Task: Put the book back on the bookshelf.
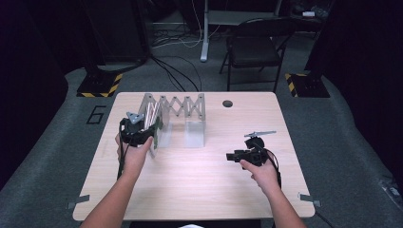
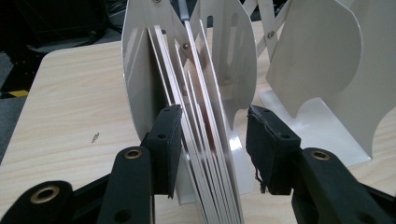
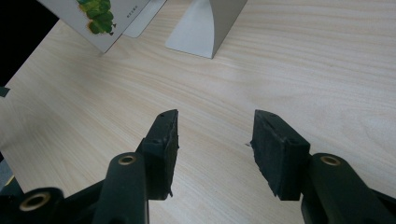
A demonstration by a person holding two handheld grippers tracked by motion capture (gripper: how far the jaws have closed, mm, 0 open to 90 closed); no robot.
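A white accordion book rack (image 1: 177,108) stands at the table's back left, its metal dividers (image 2: 322,60) upright. Several thin white books (image 2: 201,140) lean in its leftmost slot. My left gripper (image 1: 152,130) is at that end of the rack. In the left gripper view it (image 2: 212,126) is open, its jaws straddling the lower edges of the books, with a gap on the right side. My right gripper (image 1: 233,156) hovers low over the bare wood at the right, pointing left toward the rack. It (image 3: 215,126) is open with nothing between its fingers.
The light wooden table (image 1: 199,185) has a small dark round hole (image 1: 227,103) near its back edge. A book cover with a green picture (image 3: 100,16) and a rack foot (image 3: 205,28) lie ahead of the right gripper. A folding chair (image 1: 254,47) stands behind the table.
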